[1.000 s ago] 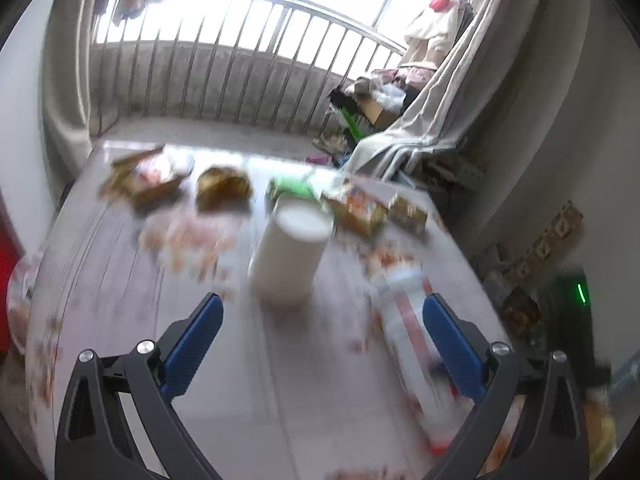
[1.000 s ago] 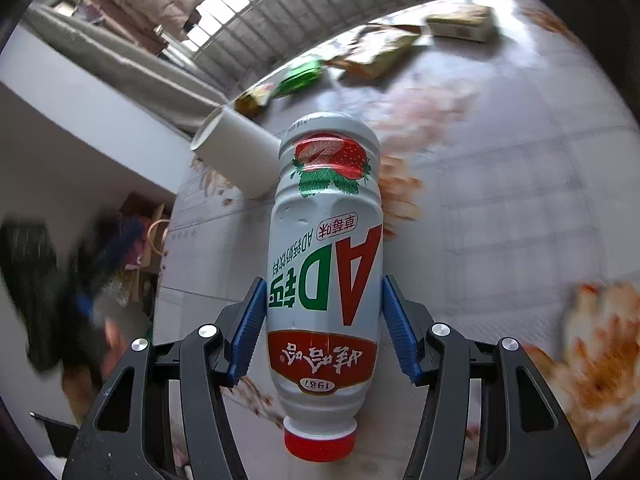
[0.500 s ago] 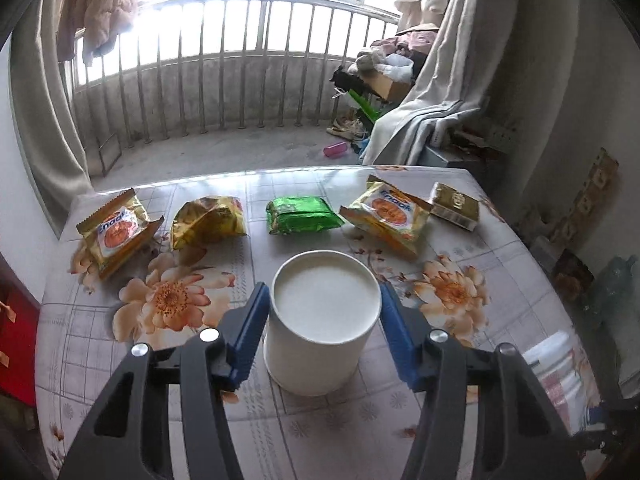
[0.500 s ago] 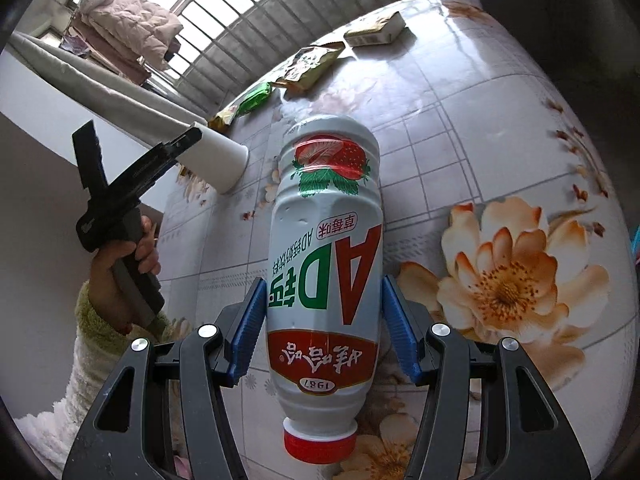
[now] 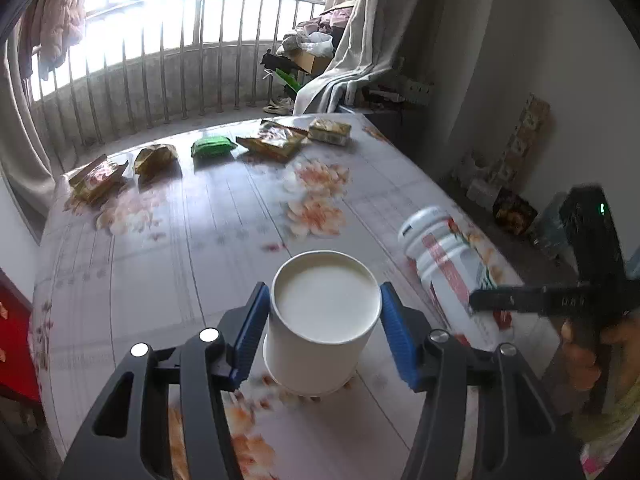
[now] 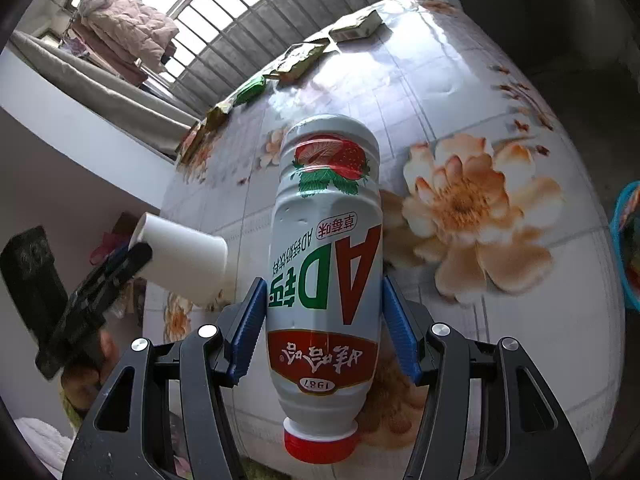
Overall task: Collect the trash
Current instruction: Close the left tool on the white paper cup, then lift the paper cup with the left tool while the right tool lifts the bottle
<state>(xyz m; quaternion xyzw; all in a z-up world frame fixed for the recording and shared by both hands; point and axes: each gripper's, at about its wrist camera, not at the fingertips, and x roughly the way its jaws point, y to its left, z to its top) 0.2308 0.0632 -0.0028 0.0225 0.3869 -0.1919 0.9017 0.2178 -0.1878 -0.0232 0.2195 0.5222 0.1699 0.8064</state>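
table (image 5: 168, 264), floral cloth, takes up most of both views. still on it along the far edge, a row of five snack packets: orange packet (image 5: 98, 178), gold packet (image 5: 155, 158), green packet (image 5: 211, 147), second orange packet (image 5: 274, 140), small box-like packet (image 5: 330, 131). none touched by either tool; they read as the trash left to collect. no other litter visible on the near part of the cloth.

bottle (image 6: 326, 276), white with red cap, strawberry label: clamped crosswise in the right gripper (image 6: 324, 328), both blue pads pressed on its sides, cap toward the camera. it appears lifted off the cloth, over the near edge of the table. in the left view the same bottle (image 5: 448, 264) lies to the right of the cup.

cup (image 5: 322, 322), white paper, upright, looks empty inside: held in the left gripper (image 5: 322, 332), pads against its wall on both sides. whether its base is just off the cloth or resting on it i cannot tell.

a blue-rimmed container (image 6: 624, 248) shows at the right edge of the right view, below table level; possibly the bin, not certain.

judgement: two items in hand, none visibly binned yet, five packets remaining. early to middle of the task. next call is dropping cup and bottle, then returning for the far row.
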